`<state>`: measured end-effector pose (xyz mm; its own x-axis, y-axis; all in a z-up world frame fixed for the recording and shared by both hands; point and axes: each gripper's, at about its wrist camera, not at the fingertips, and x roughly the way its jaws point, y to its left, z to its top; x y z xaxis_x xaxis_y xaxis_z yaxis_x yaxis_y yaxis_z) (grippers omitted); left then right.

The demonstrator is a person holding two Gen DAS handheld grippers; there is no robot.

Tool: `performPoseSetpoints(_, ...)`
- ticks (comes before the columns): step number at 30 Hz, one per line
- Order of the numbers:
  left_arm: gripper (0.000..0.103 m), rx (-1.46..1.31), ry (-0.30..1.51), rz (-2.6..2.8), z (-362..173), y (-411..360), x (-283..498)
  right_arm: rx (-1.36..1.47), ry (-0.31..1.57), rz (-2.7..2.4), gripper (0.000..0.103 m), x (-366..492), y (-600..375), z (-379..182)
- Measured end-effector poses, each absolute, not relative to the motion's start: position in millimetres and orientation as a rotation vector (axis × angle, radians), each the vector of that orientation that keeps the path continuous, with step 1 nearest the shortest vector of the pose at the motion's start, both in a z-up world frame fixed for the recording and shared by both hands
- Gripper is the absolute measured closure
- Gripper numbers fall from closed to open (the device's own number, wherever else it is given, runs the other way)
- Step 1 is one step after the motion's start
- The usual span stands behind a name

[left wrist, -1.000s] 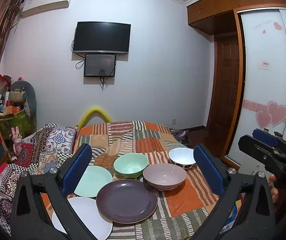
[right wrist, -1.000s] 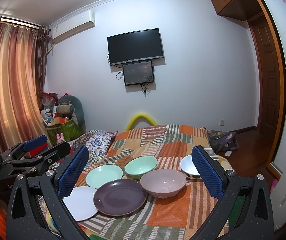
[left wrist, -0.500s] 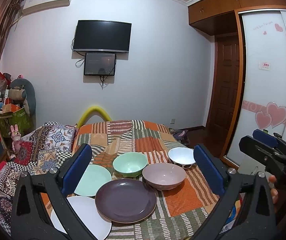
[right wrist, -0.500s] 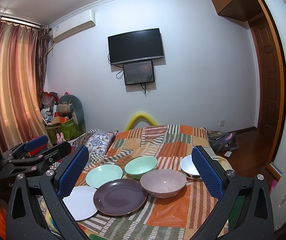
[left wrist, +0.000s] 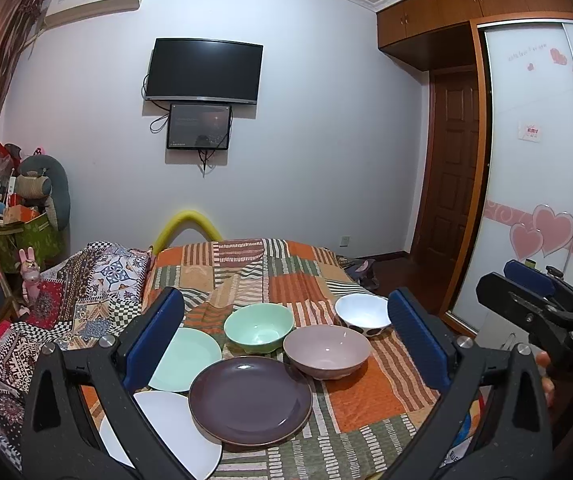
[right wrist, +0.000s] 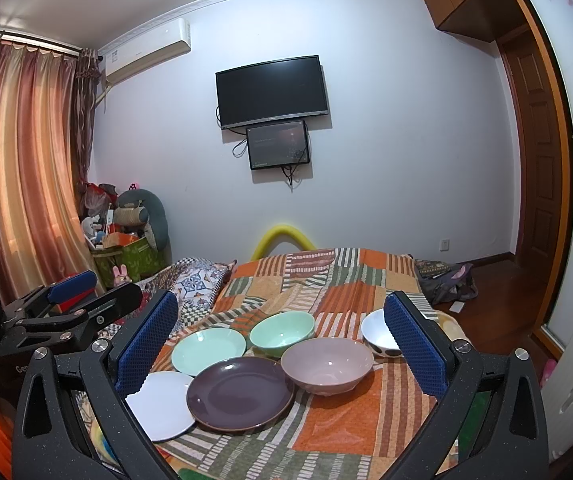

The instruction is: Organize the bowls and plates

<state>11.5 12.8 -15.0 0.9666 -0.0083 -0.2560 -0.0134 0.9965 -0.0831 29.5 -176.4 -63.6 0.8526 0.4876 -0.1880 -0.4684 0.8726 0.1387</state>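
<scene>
On the patchwork bed cover lie a purple plate (left wrist: pixel 250 399) (right wrist: pixel 240 392), a white plate (left wrist: pixel 166 436) (right wrist: pixel 162 402) partly under it, and a mint plate (left wrist: pixel 186 356) (right wrist: pixel 208 349). Behind them stand a mint bowl (left wrist: pixel 258 327) (right wrist: pixel 282 332), a mauve bowl (left wrist: pixel 326 350) (right wrist: pixel 326 364) and a white spotted bowl (left wrist: pixel 362 315) (right wrist: pixel 378 338). My left gripper (left wrist: pixel 284 336) is open and empty, held above the near dishes. My right gripper (right wrist: pixel 280 344) is open and empty too. Each also shows in the other's view, the right (left wrist: pixel 534 304) and the left (right wrist: pixel 70 304).
The bed cover (left wrist: pixel 366 396) ends at the right over a wooden floor (right wrist: pixel 498 292). A patterned quilt (left wrist: pixel 86 292) lies left of the dishes. A wardrobe with heart stickers (left wrist: pixel 538 220) stands right; boxes and soft toys (left wrist: pixel 26 220) stand left. A TV (left wrist: pixel 204 70) hangs on the far wall.
Both views have shifted only slightly. The dishes have not moved and both grippers stay open.
</scene>
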Motion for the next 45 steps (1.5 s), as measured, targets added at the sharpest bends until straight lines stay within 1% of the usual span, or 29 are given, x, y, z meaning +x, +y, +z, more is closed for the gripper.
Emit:
performPoseSetpoints(10, 0.0, -0.055, 0.283, 0.011, -21, 15, 17, 0.083, 0.247, 0.502, 0.0, 35, -174, -71)
performPoseSetpoints(14, 0.0, -0.034, 0.346, 0.03, -40, 23, 30, 0.075, 0.309, 0.493, 0.0, 49, -171, -87)
performPoseSetpoints(18, 0.0, -0.051, 0.446, 0.051, -66, 37, 49, 0.073, 0.405, 0.489, 0.0, 68, -167, -112)
performPoseSetpoints(19, 0.001, -0.062, 0.466, 0.057, -72, 42, 53, 0.072, 0.424, 0.489, 0.0, 72, -167, -117)
performPoseSetpoints(21, 0.006, -0.078, 0.499, 0.059, -84, 49, 59, 0.069, 0.464, 0.487, 0.0, 80, -165, -129)
performPoseSetpoints(23, 0.017, -0.095, 0.547, 0.062, -97, 57, 68, 0.066, 0.508, 0.487, 0.001, 88, -162, -140)
performPoseSetpoints(25, 0.019, -0.109, 0.581, 0.074, -109, 65, 77, 0.069, 0.543, 0.484, 0.001, 94, -160, -148)
performPoseSetpoints(29, 0.025, -0.116, 0.634, 0.108, -132, 77, 92, 0.067, 0.613, 0.486, 0.009, 105, -155, -162)
performPoseSetpoints(33, 0.027, -0.102, 0.67, 0.124, -147, 87, 105, 0.062, 0.679, 0.488, 0.015, 118, -148, -177)
performPoseSetpoints(34, 0.03, -0.1, 0.681, 0.125, -152, 90, 108, 0.062, 0.693, 0.488, 0.018, 121, -145, -180)
performPoseSetpoints(36, 0.032, -0.095, 0.703, 0.128, -160, 96, 115, 0.06, 0.728, 0.49, 0.02, 128, -142, -188)
performPoseSetpoints(38, 0.038, -0.097, 0.729, 0.13, -169, 102, 122, 0.059, 0.748, 0.49, 0.022, 134, -136, -196)
performPoseSetpoints(40, 0.042, -0.106, 0.757, 0.127, -179, 109, 130, 0.057, 0.775, 0.497, 0.027, 140, -130, -203)
performPoseSetpoints(42, 0.043, -0.118, 0.781, 0.126, -187, 115, 136, 0.049, 0.801, 0.505, 0.028, 146, -124, -210)
performPoseSetpoints(45, 0.044, -0.149, 0.818, 0.114, -200, 124, 147, 0.034, 0.833, 0.516, 0.034, 152, -115, -220)
